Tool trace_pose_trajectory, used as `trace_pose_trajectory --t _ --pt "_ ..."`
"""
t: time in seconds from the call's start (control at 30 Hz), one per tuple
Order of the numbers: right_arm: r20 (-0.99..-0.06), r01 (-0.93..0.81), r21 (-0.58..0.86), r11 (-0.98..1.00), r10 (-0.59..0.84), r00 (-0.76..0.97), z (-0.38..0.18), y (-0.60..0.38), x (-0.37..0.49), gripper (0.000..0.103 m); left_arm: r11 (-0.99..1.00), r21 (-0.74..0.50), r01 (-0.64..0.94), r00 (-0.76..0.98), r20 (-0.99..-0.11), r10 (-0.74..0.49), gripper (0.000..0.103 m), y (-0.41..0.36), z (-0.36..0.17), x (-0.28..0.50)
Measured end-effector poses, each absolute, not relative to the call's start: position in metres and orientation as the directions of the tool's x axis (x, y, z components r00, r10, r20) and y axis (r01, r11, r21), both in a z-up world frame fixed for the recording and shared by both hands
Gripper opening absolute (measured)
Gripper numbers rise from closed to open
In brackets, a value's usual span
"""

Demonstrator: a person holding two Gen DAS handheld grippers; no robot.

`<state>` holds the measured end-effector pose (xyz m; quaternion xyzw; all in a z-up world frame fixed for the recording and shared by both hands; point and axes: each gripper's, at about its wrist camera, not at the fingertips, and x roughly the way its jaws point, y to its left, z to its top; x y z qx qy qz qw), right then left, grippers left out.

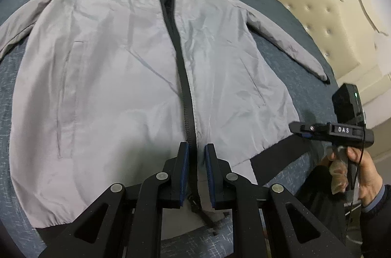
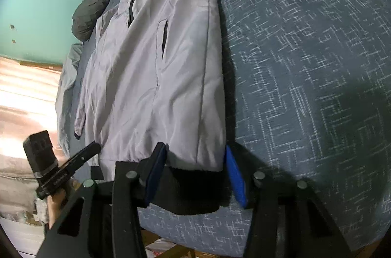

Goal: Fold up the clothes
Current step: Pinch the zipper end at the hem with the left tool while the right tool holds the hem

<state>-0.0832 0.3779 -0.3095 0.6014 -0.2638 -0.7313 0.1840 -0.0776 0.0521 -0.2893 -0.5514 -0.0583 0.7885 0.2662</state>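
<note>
between the blue pads of the right claw (image 2: 193,172) sits the black hem band at the jacket's (image 1: 136,77) near right corner; the jaws stand half open around it, not visibly pinching. to do this step well, i'd judge the pads should close on the band itself, both layers, before any lift, so the slippery grey shell doesn't slide out. over at the hem's middle, the left claw (image 1: 196,172) has its jaws nearly closed, straddling the black zipper (image 1: 180,77), though whether it really grips the fabric i cannot tell. both claws point steeply downward from the near edge of the bed (image 2: 305,62). the jacket lies front up, spread flat on the blue patterned bed cover, collar far, sleeves out to each side. a hand (image 1: 359,172) holds the right claw's handle, wrist low, near the bed's edge.
</note>
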Motion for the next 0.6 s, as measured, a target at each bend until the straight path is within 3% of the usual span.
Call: trace_pose_trajectory --t 0.03,0.17,0.43,0.6 --pt "-0.784 -0.043 0.603 -0.796 -0.583 -0.213 -0.309 0.378 -0.083 0.05 -0.849 -0.386 -0.36 -0.245 -0.839 0.485 0.015 0.056 -0.291 -0.077" --pt "-0.785 -0.026 0.591 -0.806 -0.568 -0.246 -0.304 0.383 -0.081 0.014 -0.839 -0.402 -0.367 -0.225 -0.837 0.499 0.015 0.066 -0.296 -0.075" --pt "-0.788 0.017 0.549 -0.836 -0.524 -0.325 -0.265 0.412 -0.071 0.01 -0.829 -0.405 -0.387 -0.196 -0.842 0.503 0.013 0.091 -0.301 -0.073" --pt "-0.844 -0.027 0.478 -0.878 -0.45 -0.292 -0.281 0.421 -0.072 0.01 -0.836 -0.424 -0.348 -0.176 -0.846 0.503 0.013 0.082 -0.308 -0.077"
